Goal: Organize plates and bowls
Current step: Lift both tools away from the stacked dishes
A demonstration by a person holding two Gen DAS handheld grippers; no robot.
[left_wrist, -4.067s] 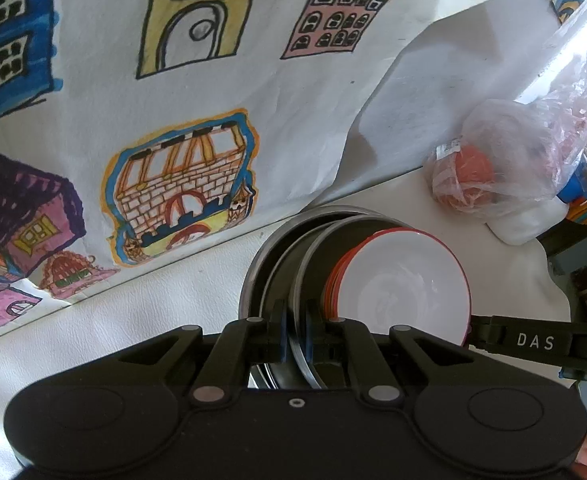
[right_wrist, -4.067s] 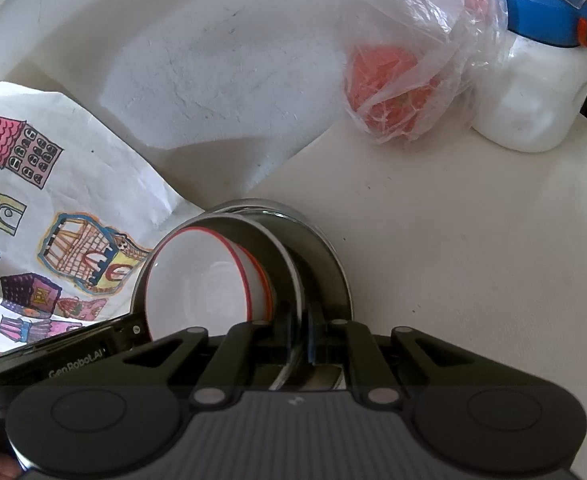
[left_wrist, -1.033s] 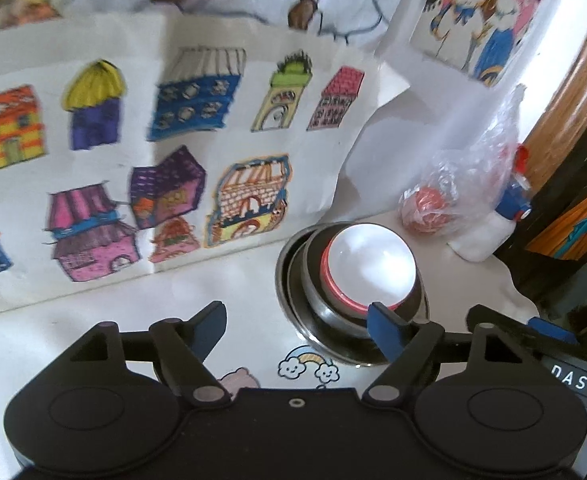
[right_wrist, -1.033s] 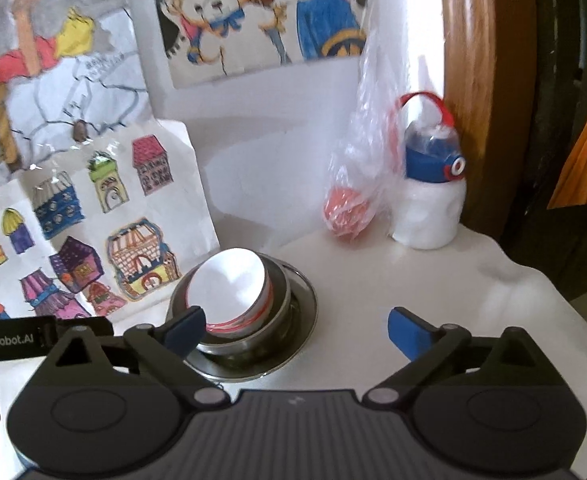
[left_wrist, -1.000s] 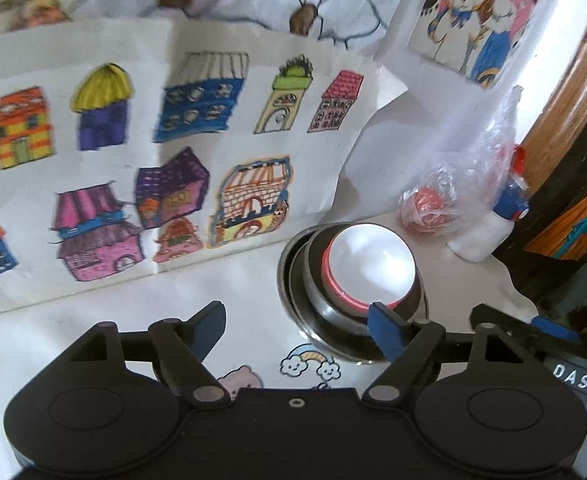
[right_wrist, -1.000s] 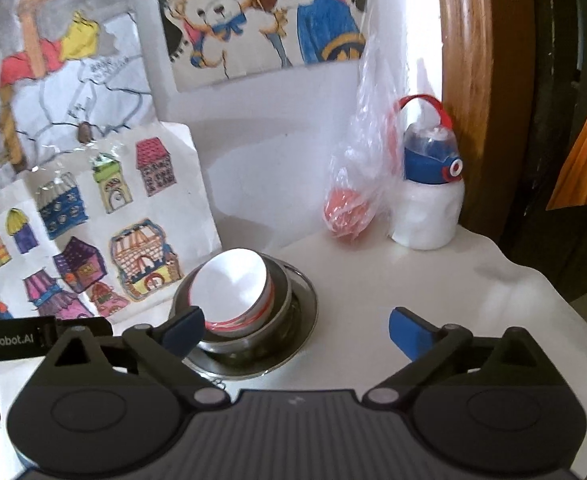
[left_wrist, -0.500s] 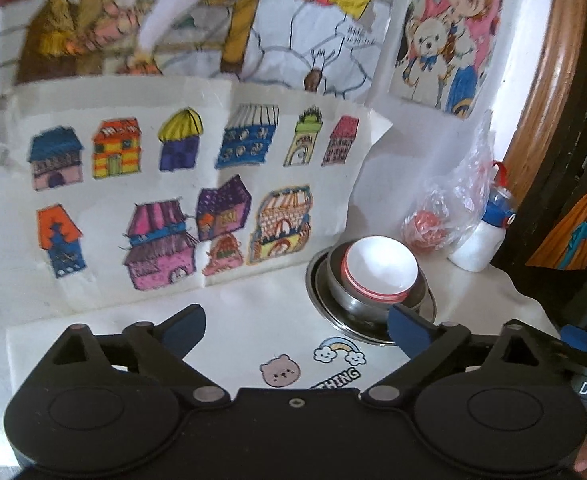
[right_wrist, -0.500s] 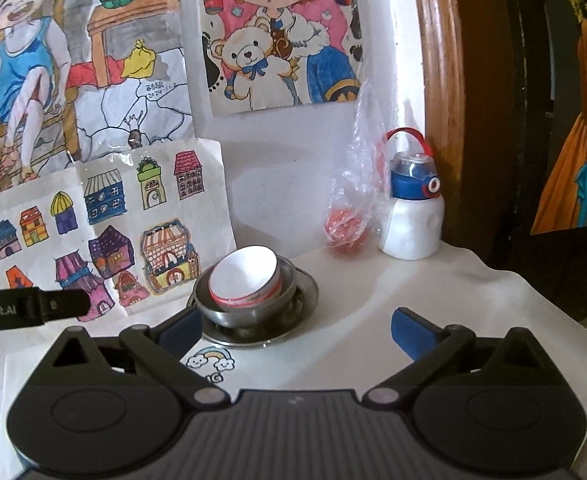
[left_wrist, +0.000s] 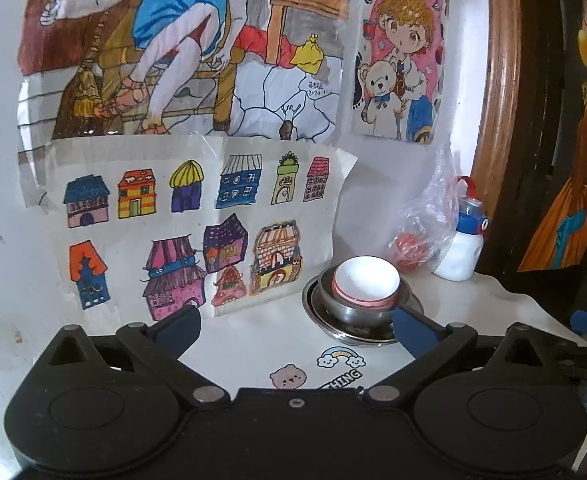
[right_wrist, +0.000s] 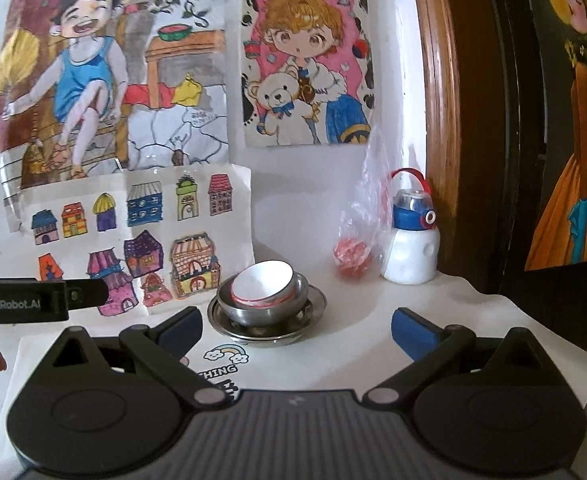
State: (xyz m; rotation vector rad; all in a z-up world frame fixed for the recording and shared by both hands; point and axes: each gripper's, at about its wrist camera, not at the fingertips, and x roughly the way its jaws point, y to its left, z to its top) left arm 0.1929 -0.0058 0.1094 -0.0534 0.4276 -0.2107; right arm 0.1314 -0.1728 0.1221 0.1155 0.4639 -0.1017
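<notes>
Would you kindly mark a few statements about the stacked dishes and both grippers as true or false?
1. The white bowl sits inside the steel bowl. True.
2. The steel bowl rests on a steel plate. True.
3. The left gripper is shut on the white bowl. False: it is open and holds nothing.
4. The water bottle stands left of the stack. False: it stands to the right, beside the plastic bag.
5. The right gripper is open. True.

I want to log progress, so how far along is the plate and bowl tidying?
Looks done: the white bowl sits tilted inside the steel bowl, which sits on the steel plate. In hand: nothing; left hand-held gripper and right hand-held gripper are both open and empty. No other loose dishes are visible.
</notes>
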